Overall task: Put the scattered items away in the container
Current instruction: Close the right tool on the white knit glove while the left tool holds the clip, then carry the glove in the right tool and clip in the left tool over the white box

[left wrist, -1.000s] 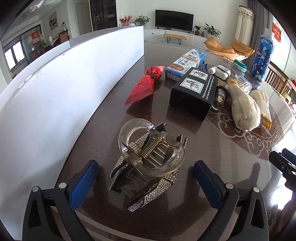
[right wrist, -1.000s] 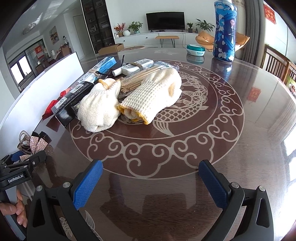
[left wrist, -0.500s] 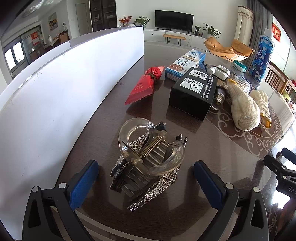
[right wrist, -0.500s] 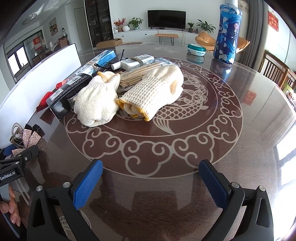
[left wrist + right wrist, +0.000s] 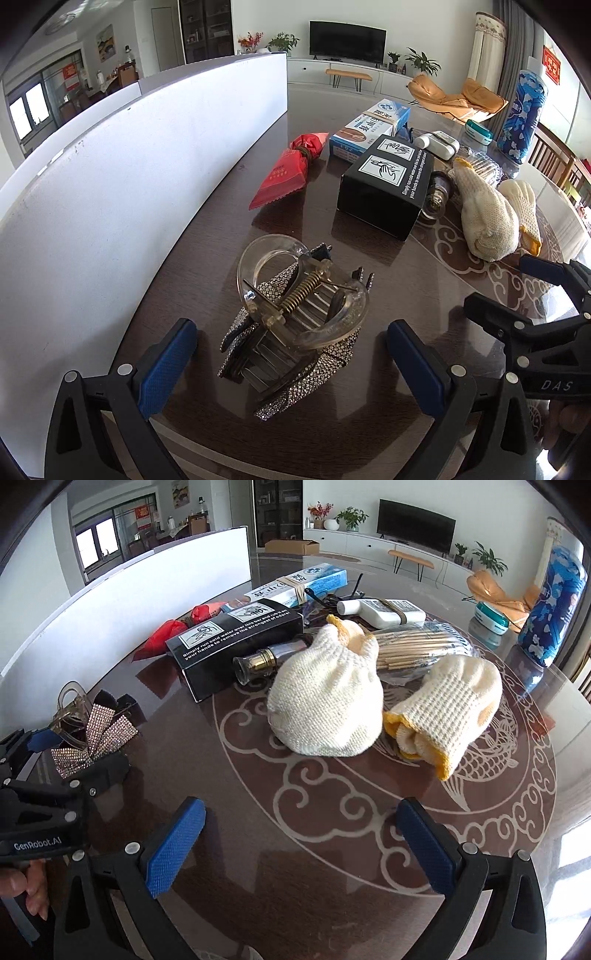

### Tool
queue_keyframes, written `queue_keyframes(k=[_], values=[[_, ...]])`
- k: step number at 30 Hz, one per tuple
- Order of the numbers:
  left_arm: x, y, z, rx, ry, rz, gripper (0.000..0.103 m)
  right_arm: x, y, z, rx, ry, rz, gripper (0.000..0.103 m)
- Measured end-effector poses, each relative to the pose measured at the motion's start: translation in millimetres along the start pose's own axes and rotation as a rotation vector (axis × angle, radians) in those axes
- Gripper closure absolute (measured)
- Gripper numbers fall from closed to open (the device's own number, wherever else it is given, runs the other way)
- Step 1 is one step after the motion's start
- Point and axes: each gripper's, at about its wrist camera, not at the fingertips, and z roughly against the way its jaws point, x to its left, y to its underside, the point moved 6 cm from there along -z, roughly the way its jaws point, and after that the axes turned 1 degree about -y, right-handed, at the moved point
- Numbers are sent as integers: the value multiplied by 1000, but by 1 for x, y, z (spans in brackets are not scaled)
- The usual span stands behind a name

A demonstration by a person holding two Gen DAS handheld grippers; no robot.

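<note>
Left gripper [image 5: 291, 365] jaws wide, straddling the rhinestone hair claw pile [image 5: 295, 325], no contact. Right gripper [image 5: 301, 845] jaws wide, empty; knit gloves [image 5: 327, 709] just ahead.

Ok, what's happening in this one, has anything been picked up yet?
Nothing is held yet. A person has a set of tongs in each hand, both open. The left tongs sit low over the table with the pile of hair clips between their fingers, not closed on it. The right tongs point at the two knit gloves, well short of them. The black box, red packet and the rest lie on the table beside the white container wall.
</note>
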Motion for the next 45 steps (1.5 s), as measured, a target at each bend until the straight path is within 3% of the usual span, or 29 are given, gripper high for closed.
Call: queue_keyframes(k=[6,12,13,14,16,20,21,22,23,26,30,34,36,37,38,40,45], values=[[0,0,0,-1,0,0,0,-17,-39,-28,-3,18,-28,0],[0,0,0,-1,1,-1,0,-24,-48,-33,6,32,-44,0],[0,0,0,-1,1,-2,0,-25,-48,-33,1,33,-48,3],[0,0,1,-1,2,-3,0,-25,-49,-30,-17,33,-49,21],[0,1,2,-2,3,-5,0,-22,-49,-24,-51,24,-34,45],[-2,6,6,-8,28,-29,0,-16,-38,-14,-61,-8,-10,50],[-5,8,10,-24,42,-42,5,-16,-33,-10,-62,-21,-9,50],[-7,11,14,-46,43,-61,20,-15,-25,-4,-64,-35,-5,50],[-11,12,18,-62,49,-78,26,-13,-16,2,-65,-47,3,50],[-23,15,25,-79,86,-130,59,-10,16,25,-68,-79,27,50],[-28,22,32,-62,116,-136,63,-14,54,52,-69,-105,33,49],[-32,37,42,-48,116,-162,62,-19,76,67,-67,-99,40,48],[-32,41,44,-47,111,-159,60,-19,81,70,-60,-106,41,37],[-32,41,44,-46,109,-155,56,-19,81,69,-52,-107,40,22],[-31,41,43,-43,103,-152,43,-19,81,67,-40,-106,38,10],[-28,41,40,-31,88,-138,25,-20,80,64,-31,-103,35,8],[-26,34,32,-38,88,-117,23,-24,79,63,-33,-89,12,8]])
